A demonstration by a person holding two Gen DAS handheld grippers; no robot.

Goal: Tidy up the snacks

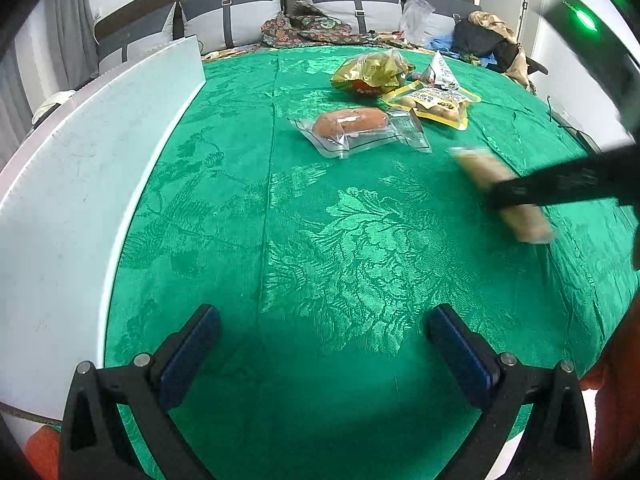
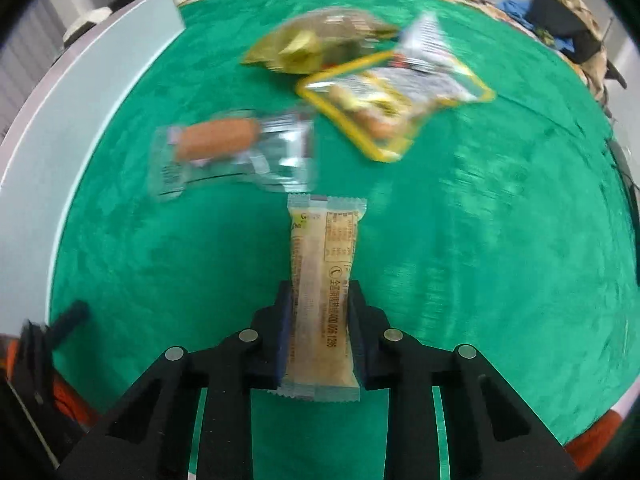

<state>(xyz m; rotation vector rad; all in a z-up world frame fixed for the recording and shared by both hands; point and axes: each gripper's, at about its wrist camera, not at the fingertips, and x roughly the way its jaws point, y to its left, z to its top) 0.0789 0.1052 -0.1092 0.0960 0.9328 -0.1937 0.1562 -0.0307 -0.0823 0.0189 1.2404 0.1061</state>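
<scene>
Right hand-held gripper (image 2: 318,322): clamped on wrapped snack bar (image 2: 323,292), pads pressing both long sides at roughly lower-mid length, bar running fwd along fingers, top end sticking out past tips, bottom crimp seal showing behind pads. Bar off the tabletop (image 2: 460,280), carried above green cloth, near-right part of surface; seen blurred in left wrist view too (image 1: 502,196), w/ black finger crossing it.

Handling guess: light, single-serve. Film wrapper smooth, prob slippery; contents look like soft cake or biscuit stick, so crushable if squeezed hard. Crimped ends flimsy, no good for a grip. Best hold = across narrow width mid-body, as now. Long overhang past pads could droop or pivot if grip loose; looks straight for now.

Other snacks in a loose cluster farther back: sausage in clear pack (image 2: 224,148) closest to bar, yellow-edged pouch (image 2: 396,100) to its right, gold bag (image 2: 320,40) behind, small white packet (image 2: 424,36) partly under/behind pouch. All soft pouches, light, crinkly; pinch on flat edge or across body. White board (image 2: 80,120) along left rim of tabletop, poss drop zone, can't tell.

Pose: right gripper pointing steeply down at cloth, bar tip aimed toward sausage pack; background smeared, so prob in motion. Left hand-held gripper (image 1: 322,348): jaws wide apart, nothing between, hovering over bare cloth at near edge, angled down, idle. Orange sleeve or cloth at frame corners, unclear which.
</scene>
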